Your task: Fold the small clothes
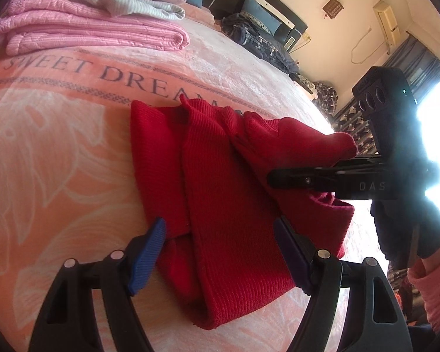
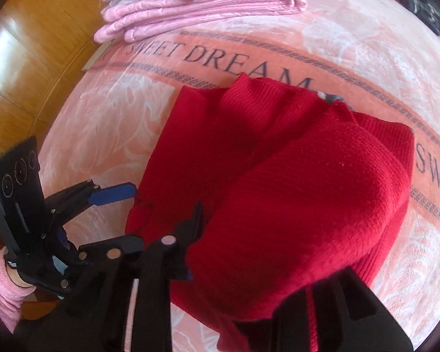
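Red ribbed knit garment folded on plush peach blanket, left tongs released, right tongs seemingly pinching its edge.

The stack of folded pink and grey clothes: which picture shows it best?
The left wrist view: the stack of folded pink and grey clothes fills the top left corner, its layers distinct. The right wrist view shows that stack too, but cut off by the top edge.
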Available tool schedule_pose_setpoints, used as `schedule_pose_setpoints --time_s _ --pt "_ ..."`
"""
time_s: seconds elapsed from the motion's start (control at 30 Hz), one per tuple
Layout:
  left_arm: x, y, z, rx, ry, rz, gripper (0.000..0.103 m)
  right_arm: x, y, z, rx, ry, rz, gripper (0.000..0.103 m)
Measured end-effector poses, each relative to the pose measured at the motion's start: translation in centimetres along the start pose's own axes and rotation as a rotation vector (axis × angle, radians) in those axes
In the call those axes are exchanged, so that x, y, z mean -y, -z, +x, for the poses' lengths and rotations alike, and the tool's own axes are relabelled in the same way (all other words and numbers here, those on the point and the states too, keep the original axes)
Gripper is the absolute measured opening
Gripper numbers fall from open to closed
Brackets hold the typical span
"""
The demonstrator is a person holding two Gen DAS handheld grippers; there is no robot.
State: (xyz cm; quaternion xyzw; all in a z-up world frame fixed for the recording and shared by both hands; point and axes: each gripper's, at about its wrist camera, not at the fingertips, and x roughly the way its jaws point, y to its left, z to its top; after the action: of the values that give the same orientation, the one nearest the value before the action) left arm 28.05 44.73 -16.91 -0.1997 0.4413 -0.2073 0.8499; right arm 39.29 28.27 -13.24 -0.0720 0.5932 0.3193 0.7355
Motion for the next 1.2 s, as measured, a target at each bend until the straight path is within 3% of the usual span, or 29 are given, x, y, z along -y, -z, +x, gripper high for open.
schedule_pose_setpoints --time_s 0.03,0.1,0.17,0.27,0.57,0.83,1.03,1.2 --pt "-0.2 0.1 0.0 0.000 -0.001 -0.005 0.076 -0.4 -0.1 0.3 0.003 -0.023 -0.002 0.044" --pt "-0.7 0.2 -0.1 0.000 -0.001 -0.018 0.076 -0.9 -0.3 0.2 0.014 -0.054 -0.004 0.047" --pt "-1.3 0.3 -0.2 0.000 0.000 -0.035 0.076 -0.8 -0.4 -0.4 0.024 -0.138 0.021 0.051" --pt "-1.9 0.2 -0.3 0.002 0.002 -0.062 0.076 -0.1 -0.4 -1.4 0.028 -0.267 0.105 0.064" --pt "-0.9 -0.7 -0.9 0.031 0.026 -0.067 0.076 3.4 3.3 -3.3 0.019 -0.342 0.233 0.064" --pt "4.5 -1.1 -0.4 0.050 0.010 0.091 0.076 10.2 8.0 -4.9 0.079 -0.445 0.424 0.067" --pt "10.9 -1.2 1.6 0.043 -0.082 0.304 0.076 14.1 10.1 -7.6 0.160 -0.452 0.486 0.068" --pt "14.4 -2.1 4.7 0.020 -0.192 0.402 0.076 14.9 11.1 -9.3 0.189 -0.430 0.460 0.068"
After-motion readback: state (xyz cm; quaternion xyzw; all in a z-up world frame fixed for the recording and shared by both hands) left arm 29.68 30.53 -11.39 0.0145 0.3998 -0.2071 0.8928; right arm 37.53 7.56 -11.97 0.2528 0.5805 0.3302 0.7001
